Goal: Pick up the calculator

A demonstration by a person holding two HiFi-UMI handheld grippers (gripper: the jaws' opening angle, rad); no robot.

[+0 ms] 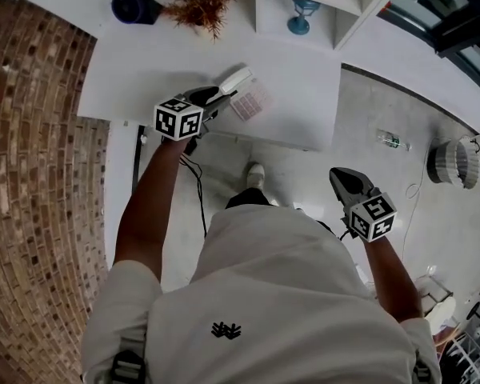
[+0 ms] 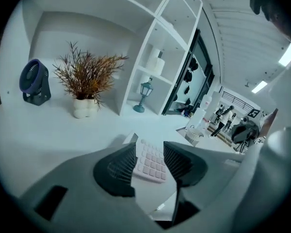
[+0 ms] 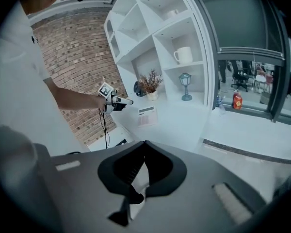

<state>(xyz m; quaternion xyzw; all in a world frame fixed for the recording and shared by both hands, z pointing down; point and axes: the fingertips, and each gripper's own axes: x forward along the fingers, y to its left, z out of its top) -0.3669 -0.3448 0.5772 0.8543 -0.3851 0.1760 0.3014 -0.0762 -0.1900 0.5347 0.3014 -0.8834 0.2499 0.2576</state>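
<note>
Left gripper view: my left hand-held gripper [image 2: 150,148] stands wide, the calculator [image 2: 153,165] not yet gripped; flat near the worktop [image 2: 63,130] edge, it may slide off if nudged.

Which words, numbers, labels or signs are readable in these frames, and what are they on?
No text can be read in any view.
Calculator keys: too blurred to read.
Emblem on the shirt: a graphic, no letters.
Red bottle label: too small to read.
</note>
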